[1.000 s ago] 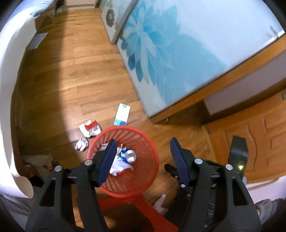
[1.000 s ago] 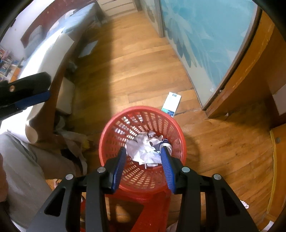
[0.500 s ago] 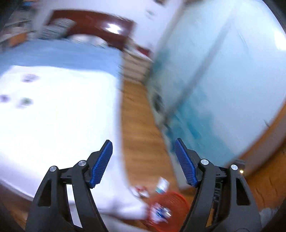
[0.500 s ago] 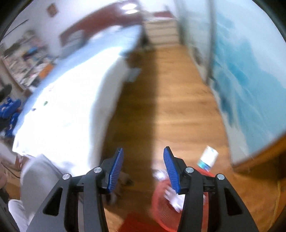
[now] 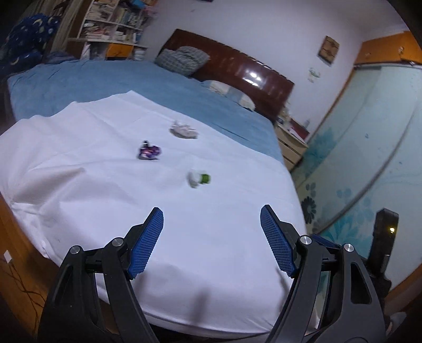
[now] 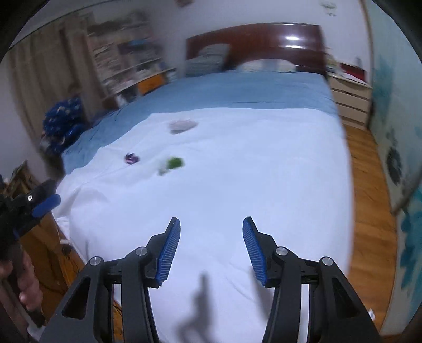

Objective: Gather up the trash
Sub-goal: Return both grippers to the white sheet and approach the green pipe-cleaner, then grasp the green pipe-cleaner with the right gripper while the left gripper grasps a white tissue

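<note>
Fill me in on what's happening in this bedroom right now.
A person is collecting trash with a gripper in each hand. Both the left gripper and the right gripper are empty, their jaws having just been opening, and point at the white sheet on the bed. Three bits of litter lie there untouched: a purple wrapper, a green and white piece and a crumpled grey wad.

1. A home bedroom: a wide bed (image 6: 237,92) with blue cover and white sheet (image 5: 158,211) fills the room.
2. A dark wooden headboard (image 5: 237,68), crowded bookshelves (image 5: 113,21) and plank floor (image 6: 369,211) surround it.
</note>
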`<state>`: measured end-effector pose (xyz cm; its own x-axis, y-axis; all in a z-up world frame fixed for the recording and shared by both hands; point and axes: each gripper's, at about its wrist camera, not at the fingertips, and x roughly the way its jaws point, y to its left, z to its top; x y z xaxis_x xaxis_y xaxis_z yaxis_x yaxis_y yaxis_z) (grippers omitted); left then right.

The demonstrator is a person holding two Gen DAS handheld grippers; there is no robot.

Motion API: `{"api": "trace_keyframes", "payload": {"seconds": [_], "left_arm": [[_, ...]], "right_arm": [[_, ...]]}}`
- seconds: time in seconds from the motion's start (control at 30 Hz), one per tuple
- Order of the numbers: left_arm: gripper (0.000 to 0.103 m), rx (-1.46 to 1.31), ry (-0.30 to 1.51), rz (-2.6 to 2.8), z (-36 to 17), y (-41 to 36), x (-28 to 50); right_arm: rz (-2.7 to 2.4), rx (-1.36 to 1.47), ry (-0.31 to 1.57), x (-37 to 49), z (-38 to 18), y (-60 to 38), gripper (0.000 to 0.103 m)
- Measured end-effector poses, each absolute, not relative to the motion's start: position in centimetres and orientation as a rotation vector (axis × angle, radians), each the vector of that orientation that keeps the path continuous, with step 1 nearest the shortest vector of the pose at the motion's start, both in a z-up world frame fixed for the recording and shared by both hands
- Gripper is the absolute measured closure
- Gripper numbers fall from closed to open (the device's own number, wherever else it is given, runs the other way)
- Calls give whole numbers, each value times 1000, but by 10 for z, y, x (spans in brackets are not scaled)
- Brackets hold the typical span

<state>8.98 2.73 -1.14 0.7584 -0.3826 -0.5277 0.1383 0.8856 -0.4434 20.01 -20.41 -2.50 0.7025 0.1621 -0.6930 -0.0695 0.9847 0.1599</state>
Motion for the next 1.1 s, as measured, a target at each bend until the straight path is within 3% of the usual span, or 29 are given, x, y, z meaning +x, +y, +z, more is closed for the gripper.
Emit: {"api": "trace_keyframes", "payload": {"seconds": [0.5, 1.03, 1.1], "left_arm": [[27, -506, 707, -320, -36, 53, 152], [27, -540, 757, -347, -52, 37, 170], [27, -538, 764, -347, -53, 31, 171]], "right_arm": [[132, -33, 986, 415, -108, -135, 54], [322, -177, 948, 439, -122, -98, 59], [337, -201, 957, 437, -124, -94, 65]]}}
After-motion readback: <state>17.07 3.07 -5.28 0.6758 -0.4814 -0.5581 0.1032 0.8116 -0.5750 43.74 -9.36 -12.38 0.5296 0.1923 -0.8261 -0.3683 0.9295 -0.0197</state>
